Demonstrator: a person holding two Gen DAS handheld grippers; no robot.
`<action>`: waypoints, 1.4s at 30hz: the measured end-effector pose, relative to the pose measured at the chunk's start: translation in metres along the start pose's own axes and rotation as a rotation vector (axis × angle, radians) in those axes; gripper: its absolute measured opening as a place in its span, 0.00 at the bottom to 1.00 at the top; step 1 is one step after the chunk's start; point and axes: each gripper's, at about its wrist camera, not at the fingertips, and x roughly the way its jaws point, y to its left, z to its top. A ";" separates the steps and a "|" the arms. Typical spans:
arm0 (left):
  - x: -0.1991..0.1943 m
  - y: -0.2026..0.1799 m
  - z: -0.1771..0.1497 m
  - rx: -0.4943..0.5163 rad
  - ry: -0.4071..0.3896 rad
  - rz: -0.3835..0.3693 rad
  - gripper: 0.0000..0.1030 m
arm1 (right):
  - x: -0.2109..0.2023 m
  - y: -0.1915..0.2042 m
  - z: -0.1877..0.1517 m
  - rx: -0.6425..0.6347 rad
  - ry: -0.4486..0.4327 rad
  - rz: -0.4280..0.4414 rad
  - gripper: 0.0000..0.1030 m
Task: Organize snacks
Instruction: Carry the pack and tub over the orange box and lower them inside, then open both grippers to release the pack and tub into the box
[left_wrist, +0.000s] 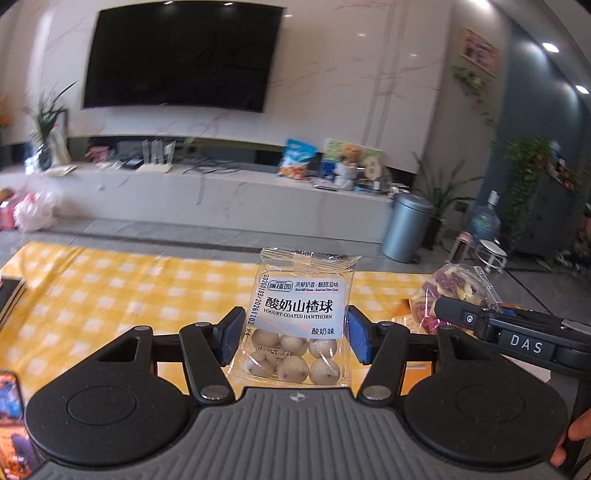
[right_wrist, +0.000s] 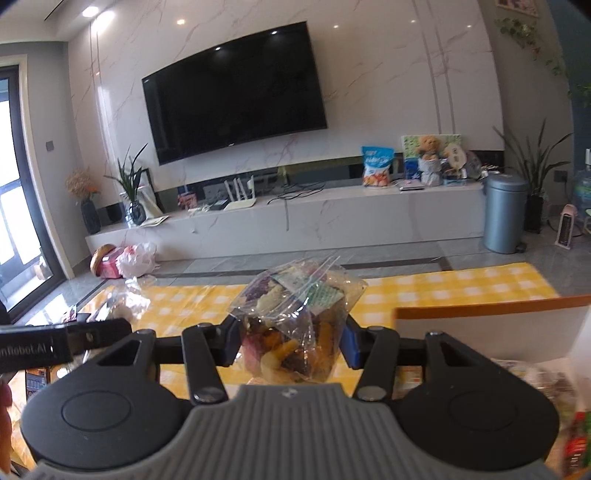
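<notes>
Two snack packs, both held above the yellow checked cloth (left_wrist: 110, 280).
Your left gripper (left_wrist: 295, 334) is clamped on the hawthorn ball pack (left_wrist: 299, 317); your right gripper (right_wrist: 291, 341) is clamped on the dried fruit bag (right_wrist: 295, 317).

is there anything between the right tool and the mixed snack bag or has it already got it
Nothing visible stands between them. The right tool is already shut on the mixed snack bag, held above the yellow checked tablecloth.

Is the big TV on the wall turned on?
No, the TV on the wall has a plain black screen with only ceiling lights reflected in it.
</notes>
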 end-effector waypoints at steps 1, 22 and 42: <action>0.002 -0.010 0.002 0.019 -0.001 -0.021 0.65 | -0.009 -0.012 0.001 0.008 -0.001 -0.007 0.50; 0.168 -0.170 -0.022 0.155 0.489 -0.387 0.65 | -0.046 -0.223 -0.008 -0.058 0.360 -0.200 0.50; 0.200 -0.202 -0.062 0.192 0.670 -0.340 0.69 | -0.025 -0.235 -0.030 0.063 0.567 -0.183 0.53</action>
